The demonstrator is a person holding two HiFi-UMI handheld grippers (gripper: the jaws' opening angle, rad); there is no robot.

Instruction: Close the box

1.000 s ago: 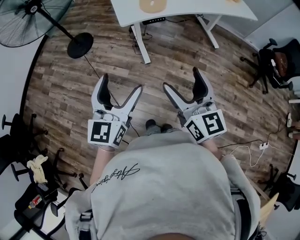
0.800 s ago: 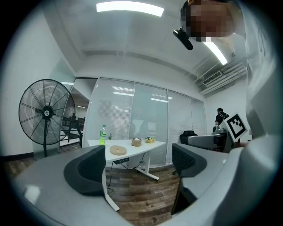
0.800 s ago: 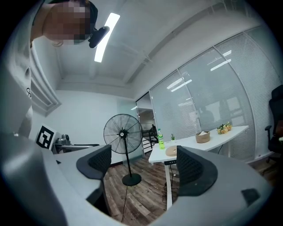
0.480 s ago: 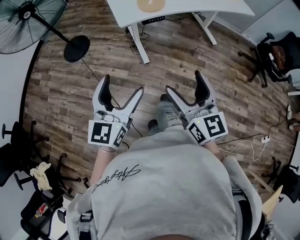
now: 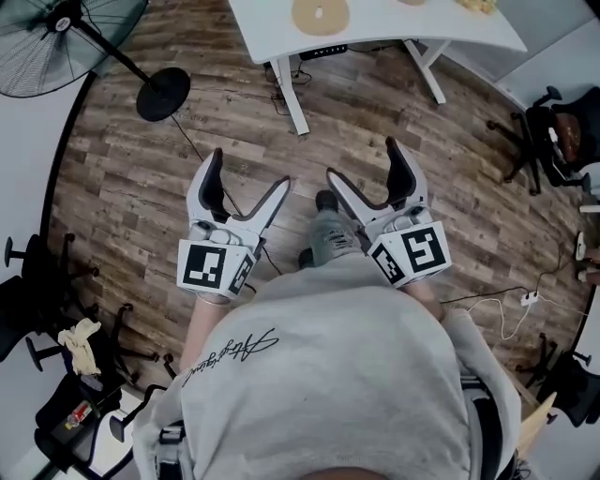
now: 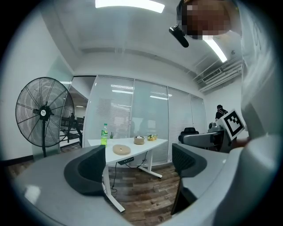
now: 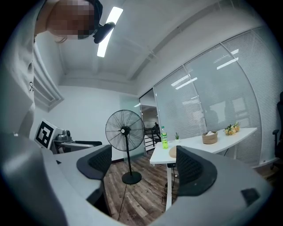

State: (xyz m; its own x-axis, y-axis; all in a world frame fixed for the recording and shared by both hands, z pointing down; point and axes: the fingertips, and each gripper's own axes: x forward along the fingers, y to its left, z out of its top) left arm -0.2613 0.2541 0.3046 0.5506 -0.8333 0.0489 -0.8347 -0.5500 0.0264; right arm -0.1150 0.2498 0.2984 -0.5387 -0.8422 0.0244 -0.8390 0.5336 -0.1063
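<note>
The box shows in no view: the left gripper (image 5: 246, 175) and right gripper (image 5: 364, 161), jaws spread and empty, point level side by side toward the white desk (image 5: 394, 21) ahead, so neither hand can be judged nearer.

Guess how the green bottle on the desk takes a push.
Green bottle stands upright, tall and narrow, on the desk: a high push would probably tip it rather than slide it. It looks round, so once down it may roll. Weight unclear: fill level is too small to see.
</note>
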